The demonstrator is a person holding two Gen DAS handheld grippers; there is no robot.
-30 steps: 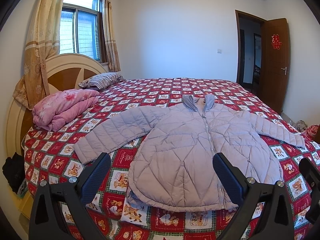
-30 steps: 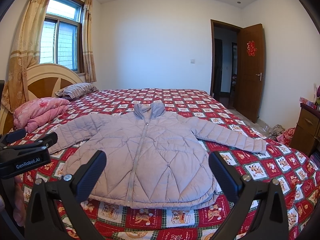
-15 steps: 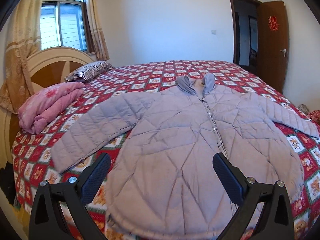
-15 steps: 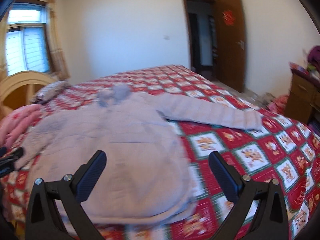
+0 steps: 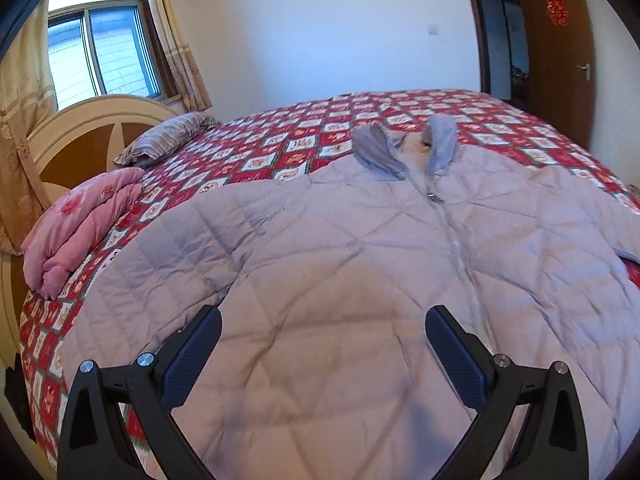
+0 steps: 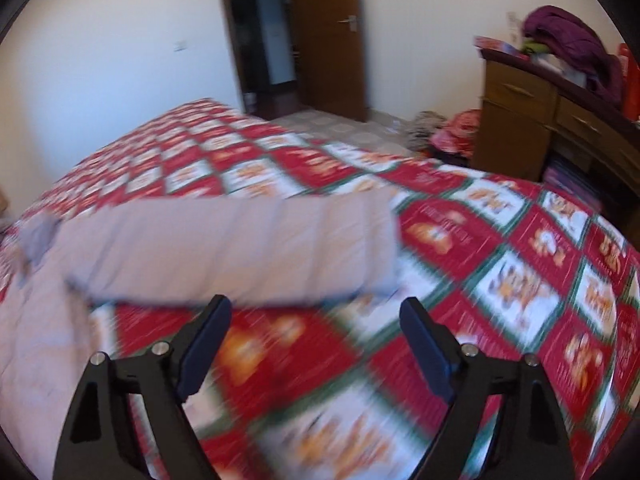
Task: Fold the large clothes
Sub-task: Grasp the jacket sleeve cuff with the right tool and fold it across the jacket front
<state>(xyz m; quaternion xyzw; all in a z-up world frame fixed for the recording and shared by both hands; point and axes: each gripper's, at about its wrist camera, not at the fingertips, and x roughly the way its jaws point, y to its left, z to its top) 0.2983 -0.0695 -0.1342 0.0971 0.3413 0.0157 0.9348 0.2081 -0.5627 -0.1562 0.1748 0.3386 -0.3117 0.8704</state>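
A pale lilac quilted jacket (image 5: 360, 264) lay spread flat, front up and zipped, on a bed covered in a red patchwork quilt (image 6: 500, 240). The left gripper (image 5: 322, 344) hung over the jacket's lower front, its jaws wide apart and holding nothing. The right gripper (image 6: 314, 332), its jaws just narrowed a little yet clearly apart and empty, pointed down at the quilt just short of the jacket's outstretched sleeve (image 6: 248, 248); that view was blurred. A folded pink blanket (image 5: 80, 224) and a striped pillow (image 5: 168, 136) sat near the headboard (image 5: 80, 136), well apart from the jacket.
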